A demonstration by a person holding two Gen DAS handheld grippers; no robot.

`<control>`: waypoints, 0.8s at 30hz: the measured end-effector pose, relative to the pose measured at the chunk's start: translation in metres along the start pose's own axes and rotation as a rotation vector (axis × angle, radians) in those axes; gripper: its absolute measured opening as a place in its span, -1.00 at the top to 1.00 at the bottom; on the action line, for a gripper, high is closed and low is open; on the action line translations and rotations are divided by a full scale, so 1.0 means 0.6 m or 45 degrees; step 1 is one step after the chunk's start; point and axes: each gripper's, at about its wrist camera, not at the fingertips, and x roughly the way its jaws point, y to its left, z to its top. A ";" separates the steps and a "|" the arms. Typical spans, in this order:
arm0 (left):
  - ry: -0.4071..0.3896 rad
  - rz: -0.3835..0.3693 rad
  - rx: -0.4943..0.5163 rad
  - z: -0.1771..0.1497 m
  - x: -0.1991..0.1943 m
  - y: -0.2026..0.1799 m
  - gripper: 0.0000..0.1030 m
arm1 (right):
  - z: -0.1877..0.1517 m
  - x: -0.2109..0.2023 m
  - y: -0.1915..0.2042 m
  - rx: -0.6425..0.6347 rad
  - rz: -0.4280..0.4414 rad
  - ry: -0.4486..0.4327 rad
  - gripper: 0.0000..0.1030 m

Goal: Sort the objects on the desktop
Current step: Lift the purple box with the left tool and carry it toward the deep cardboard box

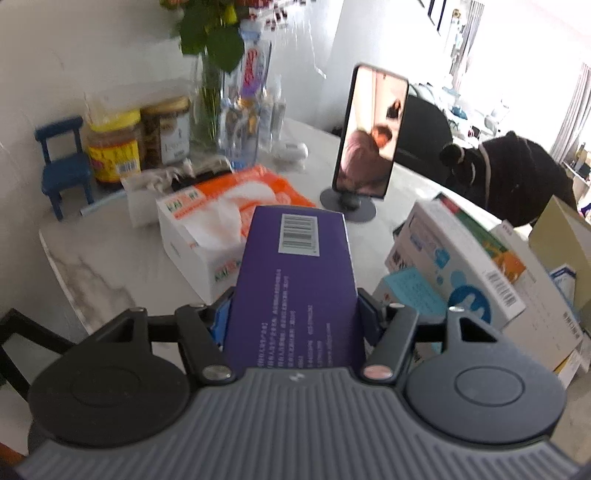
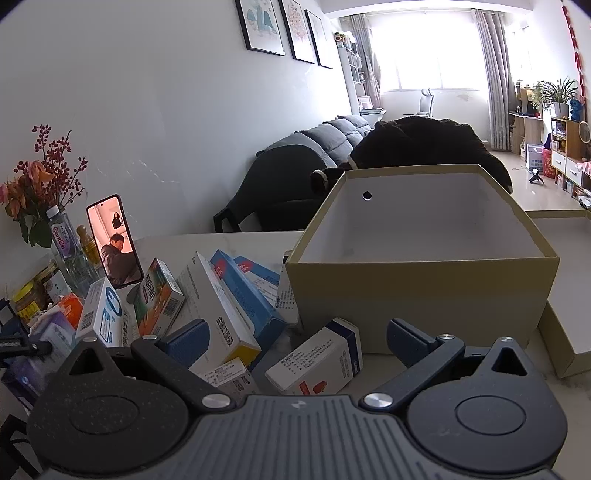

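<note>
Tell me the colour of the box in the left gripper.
Purple box; clearest in the left wrist view.

A phone point(image 1: 371, 133) stands upright on its round stand at centre frame, screen lit. At upper left a vase of flowers point(image 1: 210, 55) rises beside two jars point(image 1: 138, 138) — a small blue toy chair point(image 1: 62, 162) just left of them. In the right wrist view, framed pictures point(image 2: 284, 27) hang at the top, a grey sofa point(image 2: 325, 142) below them — bright window point(image 2: 428, 48) at upper right.
</note>
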 end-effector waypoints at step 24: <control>-0.147 -0.248 0.132 0.080 -0.065 -0.135 -0.24 | 0.031 -0.017 -0.054 0.046 -0.060 -0.037 -0.99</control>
